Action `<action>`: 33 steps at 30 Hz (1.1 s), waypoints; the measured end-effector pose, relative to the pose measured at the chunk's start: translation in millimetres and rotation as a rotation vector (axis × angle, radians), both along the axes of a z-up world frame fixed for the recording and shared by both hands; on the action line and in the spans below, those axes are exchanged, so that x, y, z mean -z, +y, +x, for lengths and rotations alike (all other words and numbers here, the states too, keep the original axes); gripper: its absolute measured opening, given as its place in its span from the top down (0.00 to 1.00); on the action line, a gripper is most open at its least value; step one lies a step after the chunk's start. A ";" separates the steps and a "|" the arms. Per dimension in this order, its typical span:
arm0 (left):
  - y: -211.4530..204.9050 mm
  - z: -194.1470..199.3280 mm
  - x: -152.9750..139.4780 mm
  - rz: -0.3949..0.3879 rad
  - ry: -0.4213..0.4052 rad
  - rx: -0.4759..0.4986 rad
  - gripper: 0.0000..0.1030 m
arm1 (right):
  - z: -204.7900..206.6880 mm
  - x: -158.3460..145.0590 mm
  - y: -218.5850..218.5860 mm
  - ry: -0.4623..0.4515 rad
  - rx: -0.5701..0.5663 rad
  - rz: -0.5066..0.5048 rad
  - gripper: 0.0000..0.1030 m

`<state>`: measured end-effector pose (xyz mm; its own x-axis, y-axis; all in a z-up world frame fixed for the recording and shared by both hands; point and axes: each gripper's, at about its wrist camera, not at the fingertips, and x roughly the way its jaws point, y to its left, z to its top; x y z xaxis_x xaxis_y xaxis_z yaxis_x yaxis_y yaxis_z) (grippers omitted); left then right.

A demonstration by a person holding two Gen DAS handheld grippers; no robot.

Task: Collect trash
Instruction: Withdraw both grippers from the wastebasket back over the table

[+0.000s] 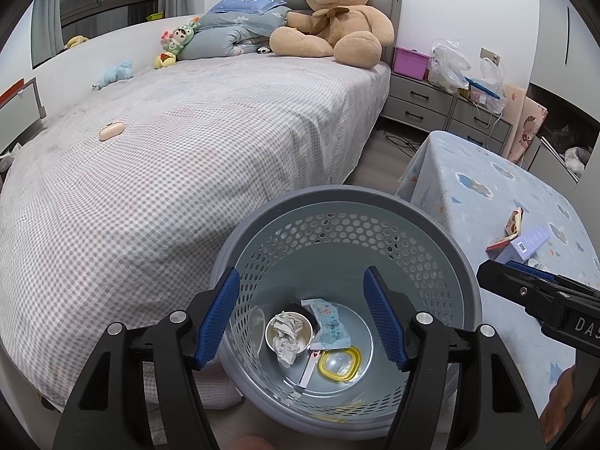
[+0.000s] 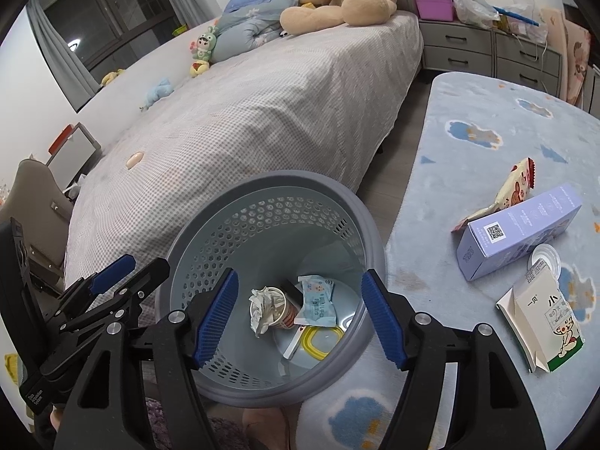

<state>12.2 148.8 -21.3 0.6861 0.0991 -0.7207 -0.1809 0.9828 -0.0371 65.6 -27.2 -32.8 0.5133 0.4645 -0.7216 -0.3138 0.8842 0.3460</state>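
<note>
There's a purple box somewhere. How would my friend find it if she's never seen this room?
Find the low table with the pale blue cloud-print cover, right of the grey trash basket. The lilac carton lies on its side there, among other packets. It alone is purple, with a black square code on one end; the milk carton nearby is white and green.

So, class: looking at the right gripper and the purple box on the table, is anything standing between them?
Nothing visible does. The right gripper hangs open over the bin, and the purple box lies off to its right on the table, with only bare cloth between. A milk carton lies nearer, beside that path.
</note>
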 end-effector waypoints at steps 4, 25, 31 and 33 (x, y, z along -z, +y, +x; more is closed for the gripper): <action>-3.0 0.3 -0.7 0.004 -0.007 0.002 0.33 | -1.3 -0.8 -3.6 -0.003 0.005 -0.003 0.34; -34.5 3.8 -5.0 0.017 -0.022 0.046 0.24 | -13.0 -7.5 -49.5 -0.044 0.087 -0.041 0.24; -40.8 5.4 -6.1 0.005 -0.022 0.056 0.22 | -17.5 -9.1 -70.9 -0.057 0.126 -0.063 0.19; -45.2 6.1 -7.1 0.003 -0.025 0.064 0.22 | -19.2 -8.9 -77.4 -0.062 0.139 -0.075 0.18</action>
<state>18.3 103.7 -14.2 0.7092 0.0560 -0.7028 -0.1163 0.9925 -0.0383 46.4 -104.6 -23.8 0.6136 0.3318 -0.7165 -0.2056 0.9432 0.2608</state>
